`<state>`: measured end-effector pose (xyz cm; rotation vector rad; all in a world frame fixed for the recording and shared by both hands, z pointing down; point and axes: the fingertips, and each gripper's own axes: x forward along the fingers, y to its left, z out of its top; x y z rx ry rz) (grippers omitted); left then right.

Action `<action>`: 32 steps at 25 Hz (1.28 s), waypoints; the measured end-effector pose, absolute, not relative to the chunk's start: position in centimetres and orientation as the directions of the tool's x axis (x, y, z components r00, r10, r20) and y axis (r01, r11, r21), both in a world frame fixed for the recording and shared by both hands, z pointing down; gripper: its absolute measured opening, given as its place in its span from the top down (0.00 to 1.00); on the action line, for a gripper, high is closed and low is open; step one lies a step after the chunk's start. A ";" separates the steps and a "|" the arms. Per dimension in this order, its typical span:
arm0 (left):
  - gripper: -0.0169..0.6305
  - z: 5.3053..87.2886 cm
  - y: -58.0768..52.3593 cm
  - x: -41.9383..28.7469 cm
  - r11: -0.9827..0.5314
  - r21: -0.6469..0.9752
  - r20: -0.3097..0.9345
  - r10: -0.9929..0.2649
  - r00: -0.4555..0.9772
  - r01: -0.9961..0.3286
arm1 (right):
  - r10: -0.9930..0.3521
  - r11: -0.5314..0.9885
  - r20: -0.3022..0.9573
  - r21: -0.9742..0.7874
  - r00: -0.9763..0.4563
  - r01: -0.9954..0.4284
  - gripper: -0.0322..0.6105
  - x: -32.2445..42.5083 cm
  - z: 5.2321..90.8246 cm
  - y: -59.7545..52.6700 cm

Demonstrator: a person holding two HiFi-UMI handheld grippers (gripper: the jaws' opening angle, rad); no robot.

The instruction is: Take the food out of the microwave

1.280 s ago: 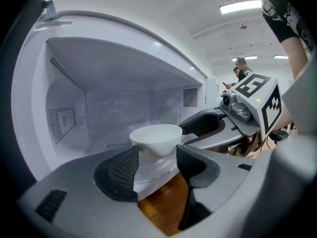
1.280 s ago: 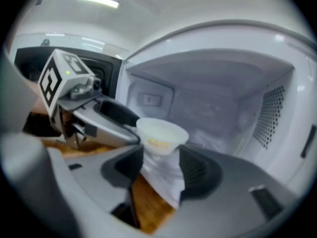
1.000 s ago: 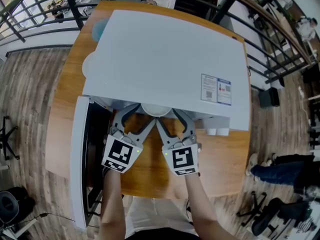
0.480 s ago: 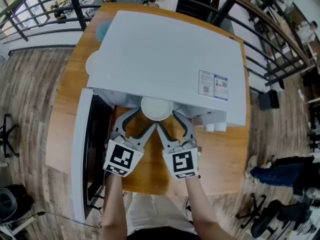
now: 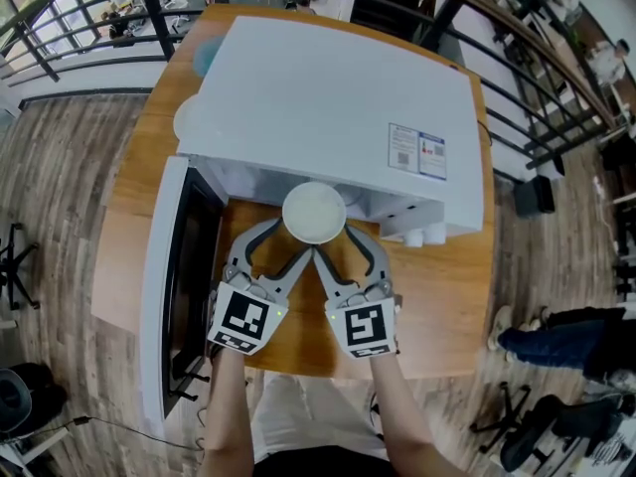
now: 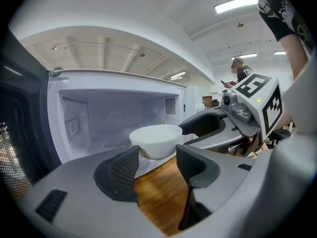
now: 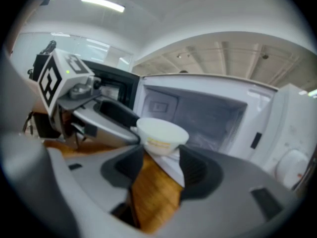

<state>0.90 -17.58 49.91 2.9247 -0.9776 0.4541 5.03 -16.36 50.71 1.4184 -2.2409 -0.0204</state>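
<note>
A white bowl [image 5: 314, 212] hangs just outside the open white microwave [image 5: 328, 87], above the wooden table [image 5: 437, 306]. My left gripper [image 5: 295, 237] reaches it from the lower left and my right gripper [image 5: 333, 237] from the lower right. Each is shut on the bowl with its jaws set wide. In the left gripper view the bowl [image 6: 156, 139] sits between the dark pads [image 6: 126, 165], with the empty cavity [image 6: 109, 118] behind it. In the right gripper view the bowl [image 7: 161, 133] sits the same way at the tips of my right gripper [image 7: 161, 155]. The bowl's contents are not visible.
The microwave door [image 5: 164, 286] swings open to the left, beside my left arm. Two white knobs [image 5: 422, 235] stick out at the front right. A pale plate [image 5: 184, 122] lies behind the microwave. A black railing [image 5: 517, 87] rings the table, and a person's legs [image 5: 556, 341] show at right.
Both grippers have drawn back toward me with the bowl between them. The bowl, mostly hidden under the microwave's top a second ago, now shows whole in front of the opening.
</note>
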 end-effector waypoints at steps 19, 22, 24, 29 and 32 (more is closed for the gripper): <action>0.57 50.8 -13.4 0.9 -0.788 -0.070 0.290 -0.603 0.743 -0.612 | -0.837 0.493 0.409 0.280 -0.362 -0.824 0.57 5.1 51.4 -12.3; 0.57 51.3 -12.7 0.8 -0.781 -0.057 0.289 -0.609 0.739 -0.622 | -0.835 0.498 0.411 0.279 -0.366 -0.821 0.57 4.9 51.8 -11.7; 0.57 51.6 -12.3 0.6 -0.781 -0.062 0.293 -0.609 0.737 -0.621 | -0.834 0.499 0.412 0.277 -0.368 -0.821 0.57 4.8 52.0 -11.2; 0.57 52.2 -11.3 0.5 -0.780 -0.074 0.300 -0.612 0.732 -0.621 | -0.834 0.500 0.412 0.278 -0.368 -0.820 0.57 4.6 52.7 -10.1; 0.57 52.6 -10.6 0.5 -0.778 -0.093 0.303 -0.616 0.727 -0.621 | -0.834 0.499 0.410 0.277 -0.369 -0.821 0.57 4.6 53.1 -9.5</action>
